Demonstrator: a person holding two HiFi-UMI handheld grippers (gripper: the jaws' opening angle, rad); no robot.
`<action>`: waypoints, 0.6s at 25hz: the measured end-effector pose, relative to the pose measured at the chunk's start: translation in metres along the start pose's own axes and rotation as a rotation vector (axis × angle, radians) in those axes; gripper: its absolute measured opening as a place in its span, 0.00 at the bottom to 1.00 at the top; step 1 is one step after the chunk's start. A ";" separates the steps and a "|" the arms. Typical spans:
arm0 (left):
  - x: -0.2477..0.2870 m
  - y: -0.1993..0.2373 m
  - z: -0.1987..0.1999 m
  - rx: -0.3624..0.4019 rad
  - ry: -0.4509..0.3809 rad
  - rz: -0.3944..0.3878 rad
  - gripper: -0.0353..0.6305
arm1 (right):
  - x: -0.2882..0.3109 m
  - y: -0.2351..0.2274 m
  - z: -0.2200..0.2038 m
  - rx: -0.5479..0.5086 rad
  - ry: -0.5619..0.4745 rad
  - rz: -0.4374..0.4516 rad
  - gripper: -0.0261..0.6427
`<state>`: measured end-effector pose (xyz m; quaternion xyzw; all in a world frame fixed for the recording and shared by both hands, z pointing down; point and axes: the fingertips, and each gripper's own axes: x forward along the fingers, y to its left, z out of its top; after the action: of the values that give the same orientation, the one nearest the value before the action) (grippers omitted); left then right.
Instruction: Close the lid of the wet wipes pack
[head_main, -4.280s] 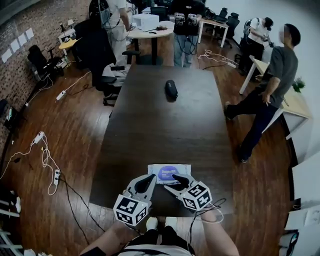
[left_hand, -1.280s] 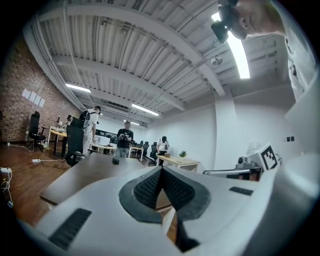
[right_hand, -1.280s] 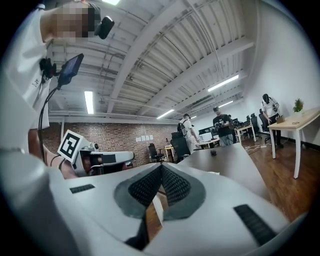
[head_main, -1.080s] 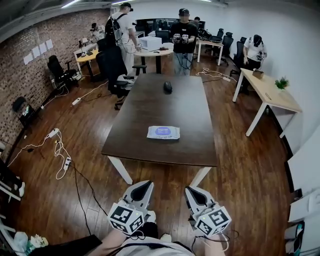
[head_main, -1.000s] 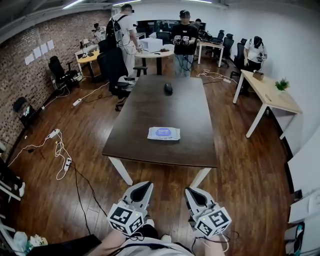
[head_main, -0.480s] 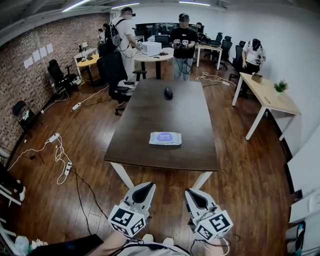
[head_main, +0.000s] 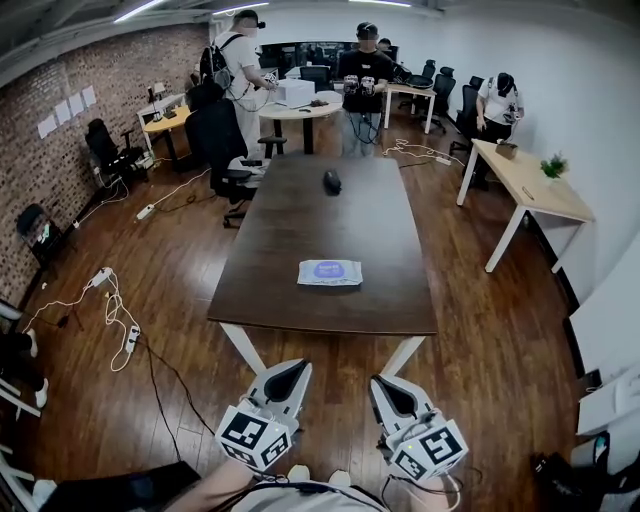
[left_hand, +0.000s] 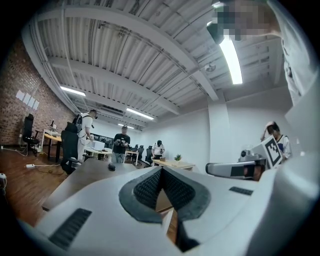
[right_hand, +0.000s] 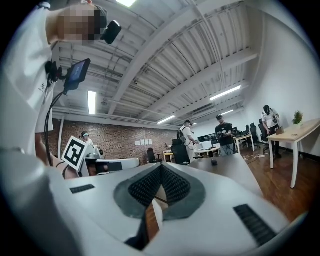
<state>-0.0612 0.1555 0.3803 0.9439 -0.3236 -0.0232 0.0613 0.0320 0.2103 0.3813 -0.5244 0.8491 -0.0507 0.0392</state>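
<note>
The wet wipes pack lies flat on the dark table, white with a blue-purple oval lid that lies flat. Both grippers hang well short of the table, over the wooden floor near the bottom of the head view. My left gripper is shut with nothing between its pads. My right gripper is shut as well and holds nothing; its pads meet at the tip. Each gripper view looks level across the room, with the other gripper's marker cube at its edge.
A small black object sits at the table's far end. Several people stand by desks at the back, and one by a light wooden table at right. Office chairs and cables are on the left floor.
The view has pulled back from the table: the grippers, once over the pack at the near edge, now hang apart from it. Over the last second the pack has hardly shifted.
</note>
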 end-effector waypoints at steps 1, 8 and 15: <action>-0.001 0.000 0.000 -0.001 -0.003 -0.005 0.05 | 0.000 0.002 -0.001 -0.004 0.005 -0.005 0.05; -0.009 0.001 -0.001 -0.002 0.003 -0.023 0.05 | -0.005 0.010 -0.006 -0.001 0.004 -0.033 0.05; -0.007 -0.010 0.003 -0.006 -0.002 -0.054 0.05 | -0.015 0.013 0.000 -0.012 0.006 -0.059 0.05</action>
<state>-0.0611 0.1678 0.3757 0.9521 -0.2979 -0.0269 0.0633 0.0274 0.2291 0.3800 -0.5491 0.8338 -0.0483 0.0320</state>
